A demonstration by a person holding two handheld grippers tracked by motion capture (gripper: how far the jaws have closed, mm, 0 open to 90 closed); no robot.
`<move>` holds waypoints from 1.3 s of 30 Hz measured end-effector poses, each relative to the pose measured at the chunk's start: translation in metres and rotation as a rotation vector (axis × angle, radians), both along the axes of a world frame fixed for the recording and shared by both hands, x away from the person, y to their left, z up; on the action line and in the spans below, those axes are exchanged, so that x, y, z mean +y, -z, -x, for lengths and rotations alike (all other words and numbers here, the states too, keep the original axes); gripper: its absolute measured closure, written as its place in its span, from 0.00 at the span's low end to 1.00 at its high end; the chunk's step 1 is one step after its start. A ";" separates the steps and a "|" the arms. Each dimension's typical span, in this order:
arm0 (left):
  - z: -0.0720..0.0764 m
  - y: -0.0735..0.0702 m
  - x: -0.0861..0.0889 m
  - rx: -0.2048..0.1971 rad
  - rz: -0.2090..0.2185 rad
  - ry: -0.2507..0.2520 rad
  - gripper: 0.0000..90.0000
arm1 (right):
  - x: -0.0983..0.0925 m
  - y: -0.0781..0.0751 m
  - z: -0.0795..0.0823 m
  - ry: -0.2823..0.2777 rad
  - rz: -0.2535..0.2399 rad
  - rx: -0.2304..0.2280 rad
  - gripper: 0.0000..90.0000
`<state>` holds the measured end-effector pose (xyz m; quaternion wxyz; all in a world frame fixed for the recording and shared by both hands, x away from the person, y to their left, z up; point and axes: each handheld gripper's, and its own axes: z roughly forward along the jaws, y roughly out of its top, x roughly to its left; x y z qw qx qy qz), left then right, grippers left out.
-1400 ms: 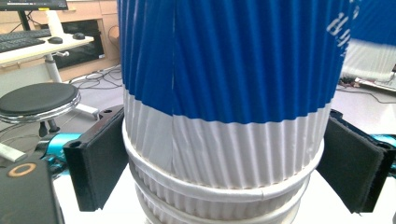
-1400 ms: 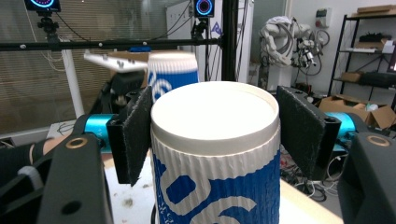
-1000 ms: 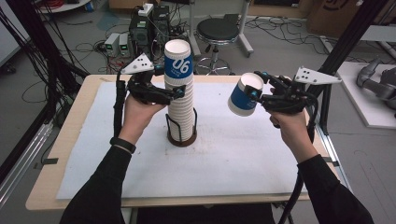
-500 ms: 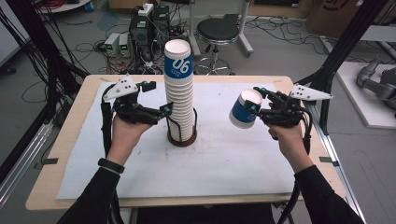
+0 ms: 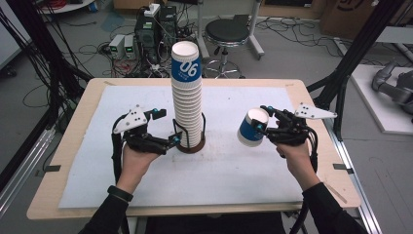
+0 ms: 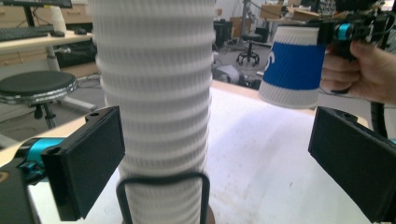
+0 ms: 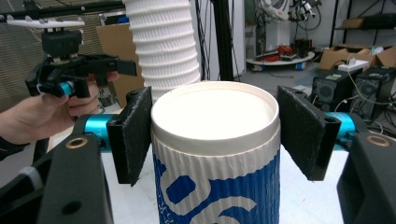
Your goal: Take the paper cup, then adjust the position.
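1. On the table point(image 5: 87, 146), at the middle of the white sheet point(image 5: 229, 170), we see a tall stack of cups point(image 5: 187, 105) standing upright in a black wire holder point(image 5: 192, 139) with a round dark base.
2. We find the left gripper point(image 5: 170, 141) low over the sheet, held level by the left hand point(image 5: 134, 163), its forearm coming in from the bottom edge and the wrist nearly straight.
3. Its fingers point(image 6: 88, 163) stand wide apart and grip nothing; in the left gripper view the foot of the stack sits just beside the left pad, with a broad gap to the other pad.
4. We see the right gripper point(image 5: 260, 127) held level as well, the right hand point(image 5: 294, 156) wrapped round its body and a grey three-cornered plate point(image 5: 314, 112) on top.
5. Its fingers point(image 7: 133, 133) are clamped on a single cup point(image 5: 252, 127), one pad on each side just under the rim; the cup hangs clear of the sheet, tilted, well apart from the stack to its right.
6. We note the cup's ribbed paper wall, blue with white figures, a smooth rolled white rim and a plain white inside.
7. The stacked cups show the same fine ribbing in white, with a blue band marked 06 on the top one.
8. The pads are flat black rectangles with a rough, felt-like face, mounted on bright blue metal pieces.
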<state>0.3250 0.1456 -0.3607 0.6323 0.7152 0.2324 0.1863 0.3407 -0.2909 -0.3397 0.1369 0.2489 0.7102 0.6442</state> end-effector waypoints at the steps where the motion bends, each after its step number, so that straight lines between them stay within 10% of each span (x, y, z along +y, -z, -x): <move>1: 0.000 0.004 0.000 0.004 -0.001 -0.005 0.04 | 0.001 0.002 0.001 0.008 0.016 -0.005 0.35; 19: 0.008 0.019 -0.020 0.025 -0.057 0.077 0.04 | -0.015 0.009 0.011 0.039 -0.003 -0.009 0.35; 39: 0.015 0.028 -0.068 0.076 -0.031 0.276 0.04 | 0.008 0.006 0.020 -0.134 -0.003 -0.027 0.35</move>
